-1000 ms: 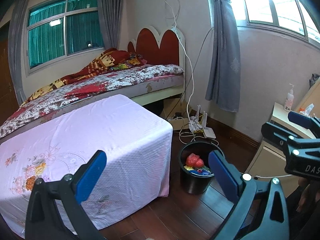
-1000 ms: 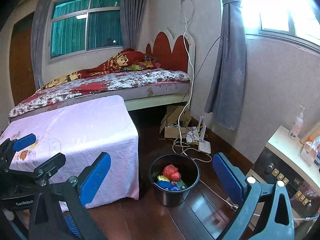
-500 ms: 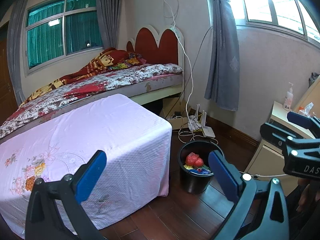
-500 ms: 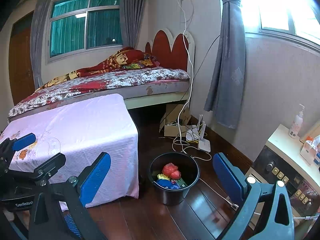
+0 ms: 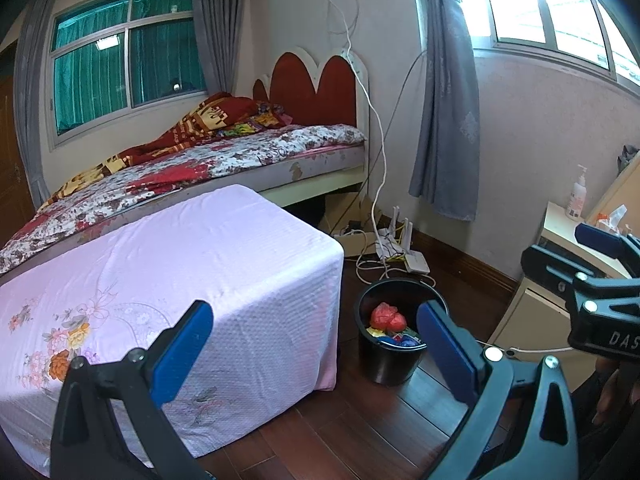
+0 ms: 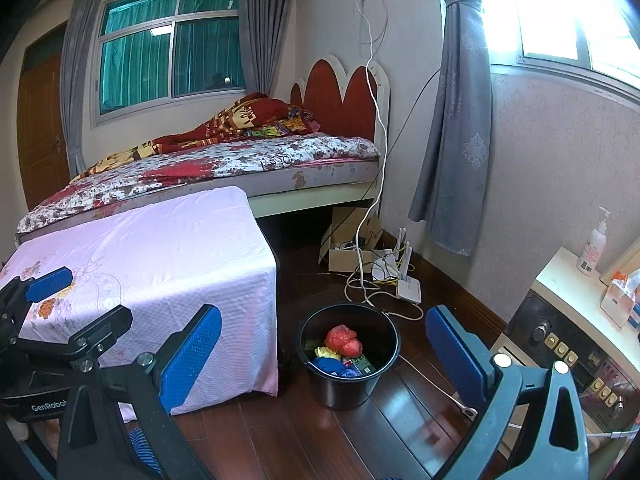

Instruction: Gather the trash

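Observation:
A black bucket [image 5: 390,368] stands on the wood floor beside the pink-covered table; it also shows in the right wrist view [image 6: 344,392]. Inside lie a crumpled red bag [image 5: 386,317] [image 6: 343,340] and blue, yellow and green trash [image 6: 334,364]. My left gripper [image 5: 312,344] is open and empty, held above and in front of the bucket. My right gripper [image 6: 320,344] is open and empty, with the bucket between its blue pads. Each gripper shows at the edge of the other's view.
A table under a pink floral cloth [image 5: 168,272] stands left of the bucket. A bed [image 5: 224,160] lies behind. Cables, a router [image 6: 408,286] and a cardboard box [image 6: 348,240] lie on the floor by the wall. A cabinet [image 6: 560,344] with a pump bottle [image 6: 594,246] stands at right.
Both views have shifted only slightly; the bucket sits a touch lower in the right wrist view. Both grippers stay open and empty.

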Motion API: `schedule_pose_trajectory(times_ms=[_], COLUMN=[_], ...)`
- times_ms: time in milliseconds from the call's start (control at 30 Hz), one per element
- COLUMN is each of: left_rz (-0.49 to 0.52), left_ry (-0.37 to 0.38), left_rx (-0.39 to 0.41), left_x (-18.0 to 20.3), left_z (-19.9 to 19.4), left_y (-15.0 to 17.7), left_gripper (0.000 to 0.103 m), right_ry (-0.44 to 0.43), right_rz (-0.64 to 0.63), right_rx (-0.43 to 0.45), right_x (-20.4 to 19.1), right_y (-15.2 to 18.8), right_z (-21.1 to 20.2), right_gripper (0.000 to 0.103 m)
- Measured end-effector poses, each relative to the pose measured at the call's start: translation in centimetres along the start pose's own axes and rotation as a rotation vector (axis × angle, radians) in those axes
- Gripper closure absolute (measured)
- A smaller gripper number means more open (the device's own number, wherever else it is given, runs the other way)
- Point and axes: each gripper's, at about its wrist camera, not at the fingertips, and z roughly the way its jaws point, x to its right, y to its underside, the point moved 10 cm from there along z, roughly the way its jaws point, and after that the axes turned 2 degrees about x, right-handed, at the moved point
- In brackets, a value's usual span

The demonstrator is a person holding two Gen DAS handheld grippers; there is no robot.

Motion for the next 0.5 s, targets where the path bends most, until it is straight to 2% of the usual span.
schedule_pose_trajectory(times_ms=[500], left_rz=[0.001], left_ry=[0.003], left_rx=[0.0], left_x=[0.07], left_z=[-0.01], left_y=[0.01], left_gripper=[0.001], right_ry=[0.001], right_rz=[-0.001], right_rx=[-0.002], right_x=[-0.07], right_y=[0.03], right_z=[-0.21], right_gripper=[0.0])
